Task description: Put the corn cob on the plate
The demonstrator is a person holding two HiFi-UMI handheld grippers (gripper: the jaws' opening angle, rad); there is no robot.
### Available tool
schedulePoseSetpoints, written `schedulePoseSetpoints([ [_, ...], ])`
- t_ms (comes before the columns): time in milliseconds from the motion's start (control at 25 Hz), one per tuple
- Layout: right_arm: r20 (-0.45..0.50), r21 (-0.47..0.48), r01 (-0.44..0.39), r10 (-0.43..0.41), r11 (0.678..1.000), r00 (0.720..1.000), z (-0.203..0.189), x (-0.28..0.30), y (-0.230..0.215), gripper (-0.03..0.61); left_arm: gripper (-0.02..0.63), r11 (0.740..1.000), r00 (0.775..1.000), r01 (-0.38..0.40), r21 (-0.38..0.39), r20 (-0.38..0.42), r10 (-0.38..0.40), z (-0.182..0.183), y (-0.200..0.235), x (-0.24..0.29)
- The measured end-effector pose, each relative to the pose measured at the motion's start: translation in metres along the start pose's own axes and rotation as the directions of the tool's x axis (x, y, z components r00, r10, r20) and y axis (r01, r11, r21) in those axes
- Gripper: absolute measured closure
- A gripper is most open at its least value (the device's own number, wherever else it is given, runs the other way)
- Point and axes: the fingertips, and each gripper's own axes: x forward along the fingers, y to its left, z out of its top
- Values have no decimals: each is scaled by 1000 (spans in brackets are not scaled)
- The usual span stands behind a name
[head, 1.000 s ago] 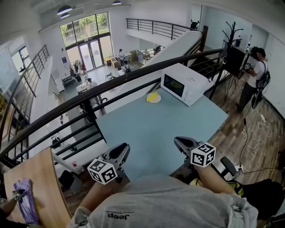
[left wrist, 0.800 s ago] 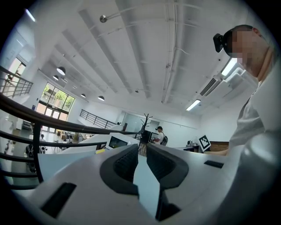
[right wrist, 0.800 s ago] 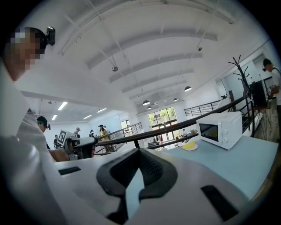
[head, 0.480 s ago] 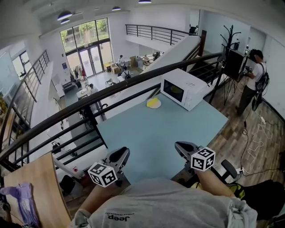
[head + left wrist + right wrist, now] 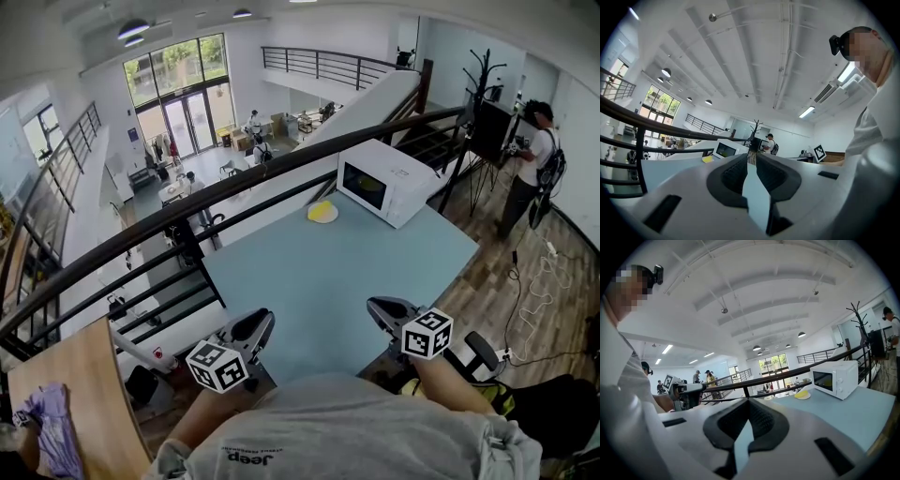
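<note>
A small white plate (image 5: 322, 213) with a yellow thing on it, apparently the corn cob (image 5: 323, 208), sits at the far edge of the light blue table (image 5: 337, 272), next to the microwave. The plate shows small in the left gripper view (image 5: 708, 159) and the right gripper view (image 5: 802, 395). My left gripper (image 5: 262, 320) hangs at the table's near edge, jaws shut and empty (image 5: 751, 153). My right gripper (image 5: 376, 305) is beside it at the near edge, its jaws also closed on nothing (image 5: 748, 401). Both are far from the plate.
A white microwave (image 5: 386, 181) stands at the table's far right corner, door closed, something yellow-green behind its window. A black railing (image 5: 187, 202) runs behind the table. A person (image 5: 536, 159) stands on the wood floor at right. A wooden table (image 5: 84, 394) lies at lower left.
Both grippers keep their places at the near edge. The head view has shifted slightly. The purple cloth on the wooden table at lower left has moved.
</note>
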Motion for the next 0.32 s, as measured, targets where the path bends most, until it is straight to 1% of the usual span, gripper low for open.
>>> schedulePoseSetpoints([
  [320,-5,-12,-13,13,1000,1000,3,0,11,563,538,1000,1000,-7,-7,4,7,4,-1,-9],
])
